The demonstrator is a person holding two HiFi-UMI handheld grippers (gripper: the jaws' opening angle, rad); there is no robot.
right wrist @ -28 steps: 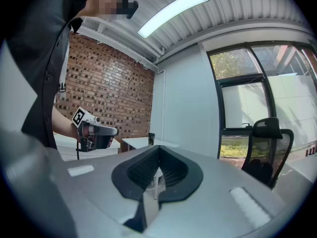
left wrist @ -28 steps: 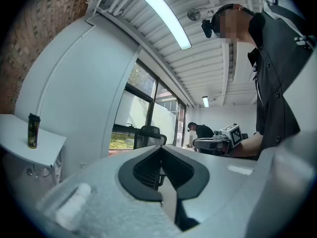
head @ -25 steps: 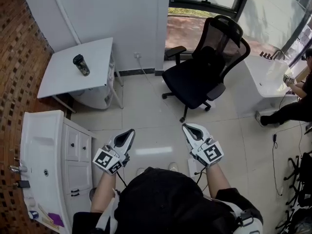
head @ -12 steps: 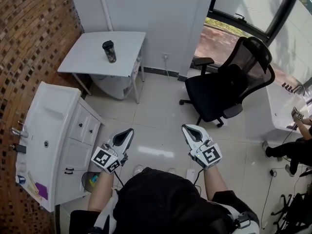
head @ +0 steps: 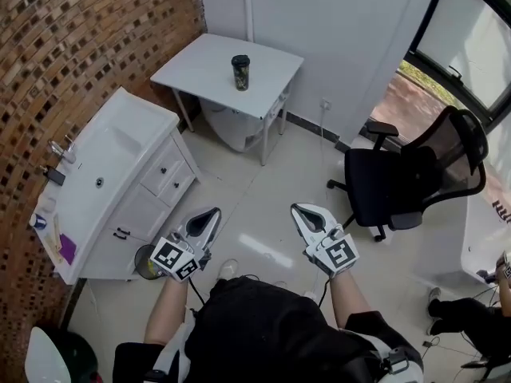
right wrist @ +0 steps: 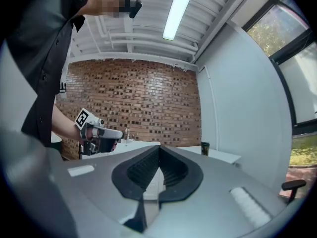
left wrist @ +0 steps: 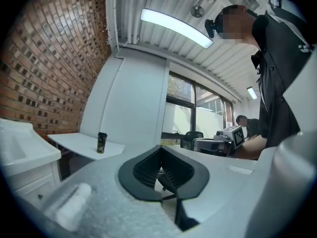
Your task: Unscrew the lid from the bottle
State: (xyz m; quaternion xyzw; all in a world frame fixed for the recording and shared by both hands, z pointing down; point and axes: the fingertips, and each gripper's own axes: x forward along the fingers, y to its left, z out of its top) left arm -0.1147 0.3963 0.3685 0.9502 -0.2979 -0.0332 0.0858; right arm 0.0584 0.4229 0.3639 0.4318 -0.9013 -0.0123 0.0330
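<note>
You are standing well apart from the bottle, with both grippers carrying nothing.

The left gripper and right gripper are pointing level over the floor, each with its jaws pressed together on nothing. The bottle is standing upright on the white table by the wall, its dark lid on. It is looking stiff, smooth-sided and probably light, so it is likely to slip or spin. Judging by that, you are best off clamping the body low with one gripper and pinching the lid's rim with the other. Its contents are not showing. The bin beside the sink cabinet may be holding rubbish, though it is too hidden to tell.
</note>
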